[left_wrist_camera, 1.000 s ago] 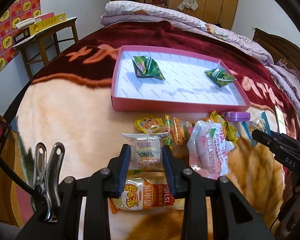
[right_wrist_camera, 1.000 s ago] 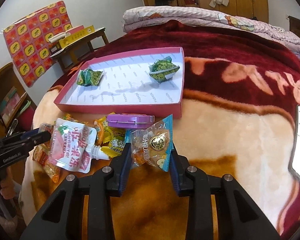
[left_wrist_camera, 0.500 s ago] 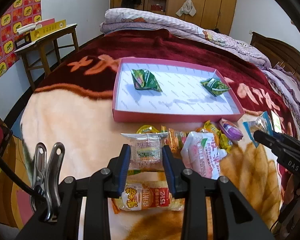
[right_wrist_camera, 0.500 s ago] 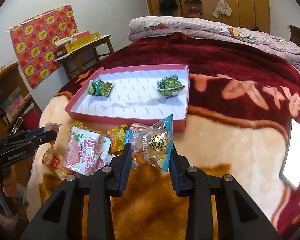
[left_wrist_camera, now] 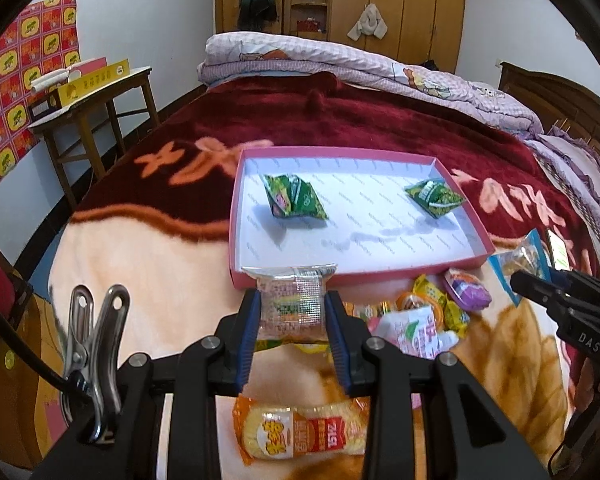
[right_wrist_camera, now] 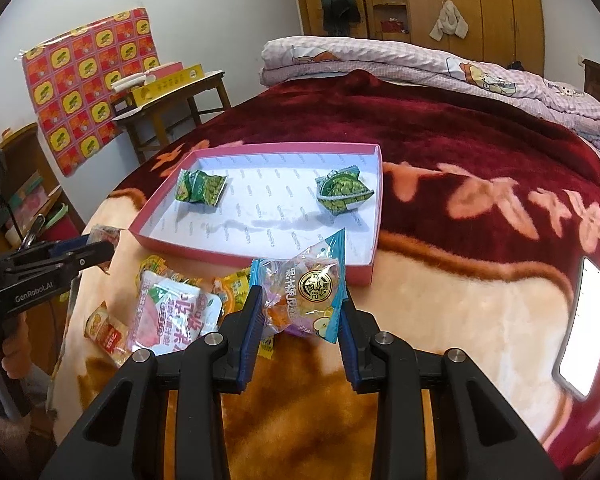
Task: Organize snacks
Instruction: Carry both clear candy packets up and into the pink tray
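We see both grippers lifted above the blanket (left_wrist_camera: 112,264), each clamped on a snack. The left gripper (left_wrist_camera: 292,312) has its blue pads pressed against the two sides of a clear-wrapped snack pack (left_wrist_camera: 292,300), held upright just near of the pink tray's (left_wrist_camera: 340,276) near wall. The right gripper (right_wrist_camera: 300,312) is closed on a blue-edged candy bag (right_wrist_camera: 308,288), held near the tray's near right corner.

Inside the tray we count two green packets: one far left (left_wrist_camera: 294,200), one far right (left_wrist_camera: 434,196), well apart on the white liner.

On the blanket near of the tray lies a loose pile: a pink-and-white pouch (right_wrist_camera: 168,316), a purple-lidded cup (left_wrist_camera: 466,294), yellow wrappers (left_wrist_camera: 432,292) and an orange jelly cup (left_wrist_camera: 418,306). An orange rice-cracker pack (left_wrist_camera: 300,434) lies flat below the left gripper, nearest to us.

A phone (right_wrist_camera: 584,332) lies screen-lit on the blanket at far right. A wooden table (left_wrist_camera: 92,120) stands off the bed at left.
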Demonstrator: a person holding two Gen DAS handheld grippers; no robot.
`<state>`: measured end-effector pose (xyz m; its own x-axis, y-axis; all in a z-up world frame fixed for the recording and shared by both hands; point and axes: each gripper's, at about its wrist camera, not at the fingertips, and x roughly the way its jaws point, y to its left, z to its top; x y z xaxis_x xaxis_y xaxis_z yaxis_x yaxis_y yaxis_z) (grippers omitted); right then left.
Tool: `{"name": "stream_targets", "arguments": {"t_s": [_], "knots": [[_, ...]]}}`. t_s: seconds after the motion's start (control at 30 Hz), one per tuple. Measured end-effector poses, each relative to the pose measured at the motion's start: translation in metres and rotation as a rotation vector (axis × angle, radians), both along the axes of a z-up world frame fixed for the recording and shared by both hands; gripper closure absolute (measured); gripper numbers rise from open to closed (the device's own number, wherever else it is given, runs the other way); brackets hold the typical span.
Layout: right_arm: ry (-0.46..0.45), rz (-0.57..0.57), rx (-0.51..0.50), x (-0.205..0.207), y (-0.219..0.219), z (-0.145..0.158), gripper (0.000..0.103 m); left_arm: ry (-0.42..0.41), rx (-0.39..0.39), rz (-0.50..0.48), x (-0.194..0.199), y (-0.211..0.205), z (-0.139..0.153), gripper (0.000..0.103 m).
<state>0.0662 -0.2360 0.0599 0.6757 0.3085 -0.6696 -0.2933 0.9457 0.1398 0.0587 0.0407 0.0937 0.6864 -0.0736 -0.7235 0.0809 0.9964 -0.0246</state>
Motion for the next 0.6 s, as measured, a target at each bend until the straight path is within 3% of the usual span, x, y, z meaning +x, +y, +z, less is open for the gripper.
{"name": "stream_targets", "arguments": {"t_s": [0.6], "knots": [[-0.003,0.005,-0.002,0.032,0.0,0.009,0.068,0.012,0.003,0.018,0.041,0.004,-0.003,0.069]]}}
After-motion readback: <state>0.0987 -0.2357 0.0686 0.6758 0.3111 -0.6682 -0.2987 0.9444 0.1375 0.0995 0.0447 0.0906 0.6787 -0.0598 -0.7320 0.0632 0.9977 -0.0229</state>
